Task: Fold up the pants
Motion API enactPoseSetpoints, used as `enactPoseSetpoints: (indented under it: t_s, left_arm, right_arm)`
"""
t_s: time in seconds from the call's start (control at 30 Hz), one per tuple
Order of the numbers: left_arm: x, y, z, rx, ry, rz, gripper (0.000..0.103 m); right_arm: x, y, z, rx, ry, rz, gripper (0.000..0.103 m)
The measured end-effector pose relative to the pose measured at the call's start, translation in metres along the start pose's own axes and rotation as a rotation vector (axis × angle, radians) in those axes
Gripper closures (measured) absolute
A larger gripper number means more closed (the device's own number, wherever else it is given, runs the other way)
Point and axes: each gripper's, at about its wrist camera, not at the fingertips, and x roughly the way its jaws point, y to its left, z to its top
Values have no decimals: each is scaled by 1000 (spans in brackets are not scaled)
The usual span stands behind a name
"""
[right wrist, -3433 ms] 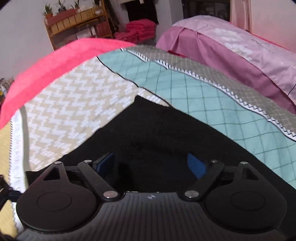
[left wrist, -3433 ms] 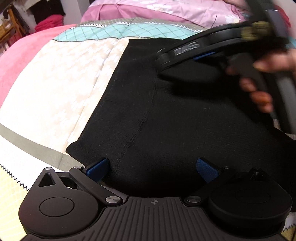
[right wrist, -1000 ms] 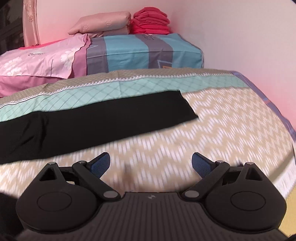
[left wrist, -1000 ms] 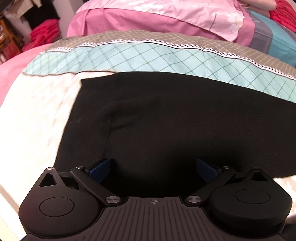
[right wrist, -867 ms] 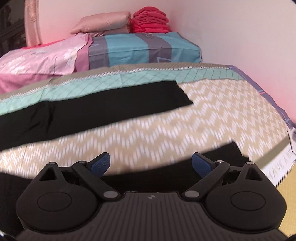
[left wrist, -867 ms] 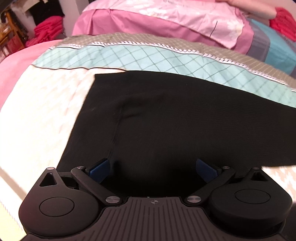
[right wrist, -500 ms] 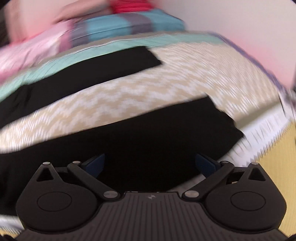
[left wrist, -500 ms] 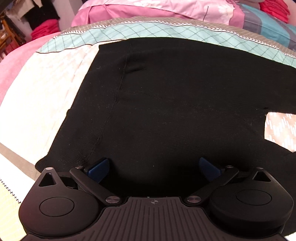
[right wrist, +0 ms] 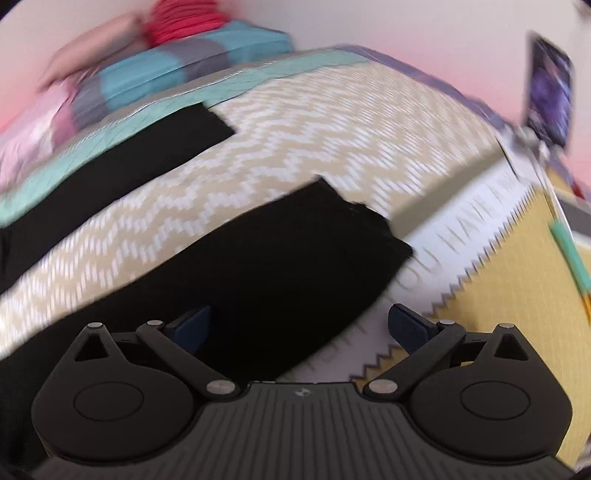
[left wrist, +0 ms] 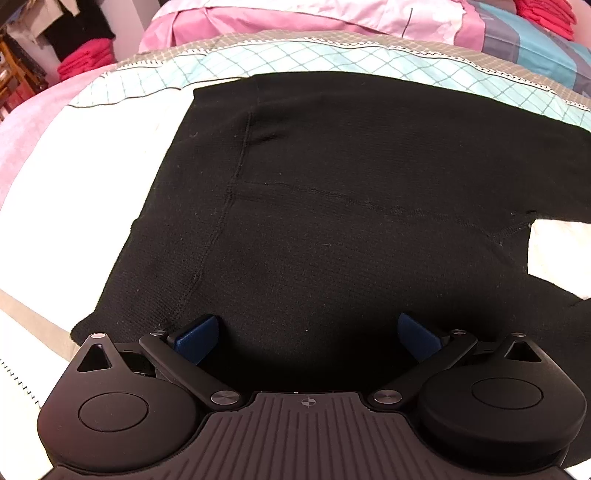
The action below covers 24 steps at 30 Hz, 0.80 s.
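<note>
Black knit pants (left wrist: pixel 332 206) spread flat on bedspread (left wrist: pixel 92 177), waistband end toward bed's left side, 2 legs running off toward the right. Vertical seam down the waistband panel, crotch notch at far right of left wrist view w/ pale cover showing in the gap. Left gripper (left wrist: pixel 306 334) low over near edge of pants by the waist, blue pads spread wide, nothing between them; touching fabric or not: can't tell.

Right wrist view blurred. Right gripper (right wrist: pixel 299 325) above cuff end of near leg (right wrist: pixel 258 266), jaws wide apart, holding nothing; left pad over black fabric, right pad over white zigzag border of bedspread. Near leg's cuff lies close to bed's front edge; far leg (right wrist: pixel 122 162) parallel, nearer the head of the bed, strip of beige chevron pattern between the 2.

Bedspread: beige chevron centre, teal diamond band (left wrist: pixel 295 59) toward the head, yellow panel (right wrist: pixel 517 288) w/ sawtooth trim at front edge. Pink quilt (left wrist: pixel 295 18) and blue-grey striped bedding (right wrist: pixel 177 70) piled at the head, red folded stack (right wrist: pixel 184 18) on top. Pale wall behind. Dark phone-like item on a stand (right wrist: pixel 550 99) at bed's right corner. More red folded cloth (left wrist: pixel 85 61) in the room's far left.
</note>
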Motion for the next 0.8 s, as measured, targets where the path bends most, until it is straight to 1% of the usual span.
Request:
enactPoseSetpoints:
  t_s: [0.03, 0.07, 0.17, 0.2, 0.23, 0.27, 0.33, 0.4, 0.47, 0.5, 0.57, 0.6, 0.63, 0.7, 0.73, 0.8]
  left_arm:
    - [-1, 1, 2, -12, 5, -6, 0]
    - [0, 3, 6, -23, 4, -9, 0]
    - [-5, 6, 10, -52, 6, -14, 0]
    - [-10, 5, 10, -59, -3, -26, 0]
    - [-15, 3, 9, -60, -15, -36, 0]
    - [-19, 1, 9, -59, -25, -41, 0]
    - [-24, -6, 9, -49, -39, -43, 0]
    - [-24, -13, 9, -35, -41, -54, 0]
    - [-19, -20, 7, -11, -24, -41, 0]
    - [-15, -22, 6, 4, -14, -30, 0]
    - [-5, -26, 1, 43, 15, 6, 0]
    - [-2, -26, -2, 58, 21, 18, 0]
    - [-2, -25, -4, 61, 7, 18, 0]
    - [-2, -21, -4, 54, 17, 15, 0]
    - [-2, -20, -3, 47, 21, 11, 0]
    - [0, -19, -3, 48, 24, 11, 0]
  right_arm:
    - [-5, 2, -1, -1, -14, -14, 7]
    - [-10, 7, -2, -26, -33, -40, 7]
    - [-31, 34, -7, -152, -137, -68, 7]
    - [-39, 45, -10, -198, -173, -59, 6]
    - [-46, 57, -13, -242, -195, -25, 6]
    - [-51, 70, -18, -284, -192, 32, 6]
    - [-59, 98, -31, -383, -138, 174, 6]
    - [-65, 124, -50, -464, -99, 272, 6]
    - [-66, 146, -69, -551, -57, 349, 7]
    - [-65, 154, -77, -599, -33, 355, 7]
    - [-56, 162, -93, -705, 48, 338, 7]
    - [-55, 155, -96, -712, 33, 348, 6]
    - [-56, 148, -94, -700, 35, 363, 3]
    - [-52, 135, -81, -637, 94, 359, 3]
    - [-52, 132, -75, -602, 103, 347, 4]
    - [-56, 127, -65, -578, 90, 344, 7]
